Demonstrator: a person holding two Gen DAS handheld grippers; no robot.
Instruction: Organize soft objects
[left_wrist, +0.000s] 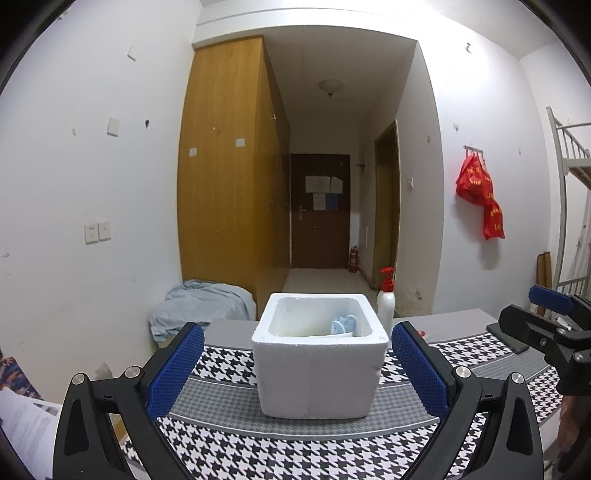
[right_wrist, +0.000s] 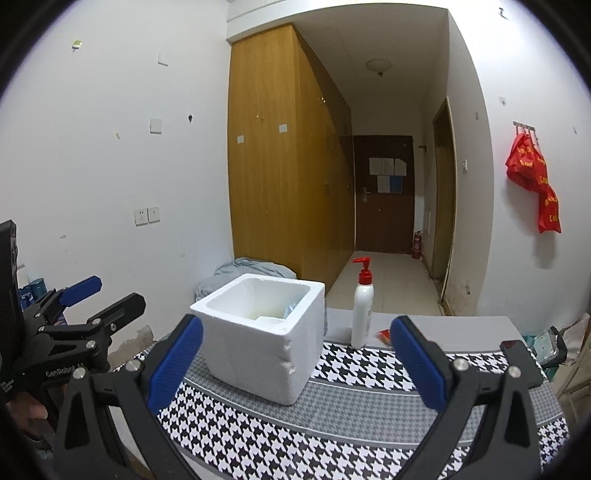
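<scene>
A white foam box (left_wrist: 318, 373) stands on the houndstooth cloth (left_wrist: 295, 454) and holds a pale blue soft item (left_wrist: 344, 325) in its right corner. My left gripper (left_wrist: 297, 345) is open, its blue pads on either side of the box, slightly nearer than it. In the right wrist view the foam box (right_wrist: 258, 332) sits left of centre, with a sliver of the blue soft item (right_wrist: 290, 309) showing inside. My right gripper (right_wrist: 295, 338) is open and holds nothing. The right gripper (left_wrist: 543, 314) appears at the left wrist view's right edge, and the left gripper (right_wrist: 107, 299) at the other view's left edge.
A white pump bottle with a red top (right_wrist: 362, 314) stands behind the box to its right, a small red packet (right_wrist: 384, 336) beside it. A dark flat phone-like object (right_wrist: 522, 363) lies at the table's right. Pale blue cloth (left_wrist: 199, 306) is heaped past the table's left end.
</scene>
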